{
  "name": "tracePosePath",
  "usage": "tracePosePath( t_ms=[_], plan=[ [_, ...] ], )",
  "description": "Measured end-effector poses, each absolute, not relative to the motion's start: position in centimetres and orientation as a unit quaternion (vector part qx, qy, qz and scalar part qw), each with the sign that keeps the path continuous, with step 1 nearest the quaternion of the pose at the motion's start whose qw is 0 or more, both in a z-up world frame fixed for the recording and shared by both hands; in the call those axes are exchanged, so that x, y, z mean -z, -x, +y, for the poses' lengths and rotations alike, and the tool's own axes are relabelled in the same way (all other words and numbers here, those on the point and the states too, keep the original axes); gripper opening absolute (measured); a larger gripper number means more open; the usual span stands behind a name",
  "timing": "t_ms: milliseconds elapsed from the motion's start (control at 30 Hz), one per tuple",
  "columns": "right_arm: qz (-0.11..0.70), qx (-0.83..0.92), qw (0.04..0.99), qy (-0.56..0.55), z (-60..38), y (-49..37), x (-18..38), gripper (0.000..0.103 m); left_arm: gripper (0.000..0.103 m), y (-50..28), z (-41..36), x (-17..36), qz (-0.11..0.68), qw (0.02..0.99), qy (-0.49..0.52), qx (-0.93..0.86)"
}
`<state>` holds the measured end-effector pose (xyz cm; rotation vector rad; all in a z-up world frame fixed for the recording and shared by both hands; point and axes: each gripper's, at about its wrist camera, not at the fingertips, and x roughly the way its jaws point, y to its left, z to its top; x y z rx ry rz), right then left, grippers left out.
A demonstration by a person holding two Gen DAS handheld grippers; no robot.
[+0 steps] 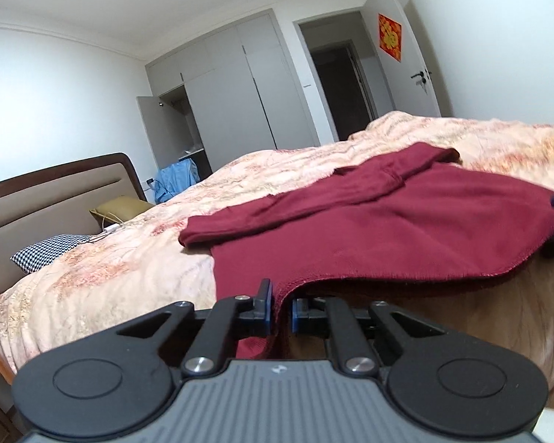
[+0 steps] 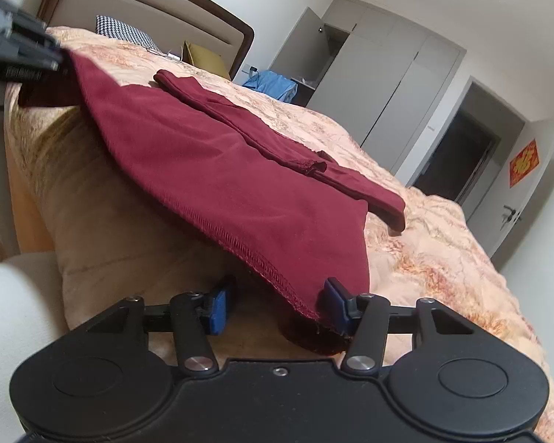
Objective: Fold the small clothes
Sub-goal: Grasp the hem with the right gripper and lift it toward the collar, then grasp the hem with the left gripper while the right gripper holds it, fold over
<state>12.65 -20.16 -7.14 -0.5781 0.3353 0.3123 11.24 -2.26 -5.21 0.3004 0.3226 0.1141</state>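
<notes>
Bedroom setting: a bed (image 1: 103, 277) with a peach patterned quilt fills both views, with a padded headboard (image 2: 158, 3) at one end and grey wardrobes (image 1: 240, 85) on the far wall.

A dark red garment (image 1: 387, 229) lies spread on the quilt, its stitched hem hanging just past the near edge of the mattress. A sleeve or folded band (image 2: 277, 147) lies on top of it, running along the length of the bed.

Left gripper (image 1: 280, 313): jaws drawn nearly together, with one lower corner of the hem pinched between the blue pads. Red cloth shows both above and below the pads, so the grip appears to be made.

Right gripper (image 2: 277, 302): jaws stand about half open. The other hem corner drapes down between them, lying against the right-hand pad (image 2: 338, 304) and clear of the left-hand one. Nothing is clamped there.

Governing relation: the hem runs crosswise between the two grippers, one corner at each, and the body of the garment extends straight ahead of both, away across the bed. In the right wrist view the left gripper (image 2: 55, 57) shows at the far end of the hem.

Assessment: the next move likely requires the right jaws to close on their corner before any lift, so that both corners travel forward together over the garment. Lifting on the left alone would probably skew the fold.
</notes>
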Motion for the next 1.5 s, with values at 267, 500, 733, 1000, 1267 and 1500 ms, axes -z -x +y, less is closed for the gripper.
tracePosePath(
  t_ms=[267, 500, 733, 1000, 1267, 1500],
  plan=[
    [0.123, -0.113, 0.946, 0.277, -21.0, -12.0, 6.0, 0.006, 0.006, -11.6, -1.5, 4.0, 0.152, 0.974, -0.155, -0.060],
    [0.040, -0.086, 0.964, 0.249, -22.2, -9.8, 2.5, 0.004, 0.005, -10.1, -1.7, 1.7, 0.102, 0.979, -0.167, -0.053],
    [-0.034, -0.088, 0.968, 0.231, -23.5, -4.7, -2.0, 0.004, 0.005, -7.3, -1.1, -2.3, 0.055, 0.985, -0.157, -0.050],
    [-0.017, -0.144, 0.964, 0.224, -27.2, 2.7, -4.9, 0.004, 0.005, 0.3, -0.8, -5.9, 0.047, 0.977, -0.207, -0.008],
    [0.024, -0.149, 0.971, 0.187, -28.3, 4.2, -5.6, 0.004, 0.005, 4.7, -2.2, -7.0, 0.083, 0.968, -0.237, 0.027],
    [0.023, -0.146, 0.968, 0.203, -25.7, -0.9, -6.2, 0.005, 0.006, 0.9, -1.6, -6.7, 0.131, 0.965, -0.225, 0.041]
  ],
)
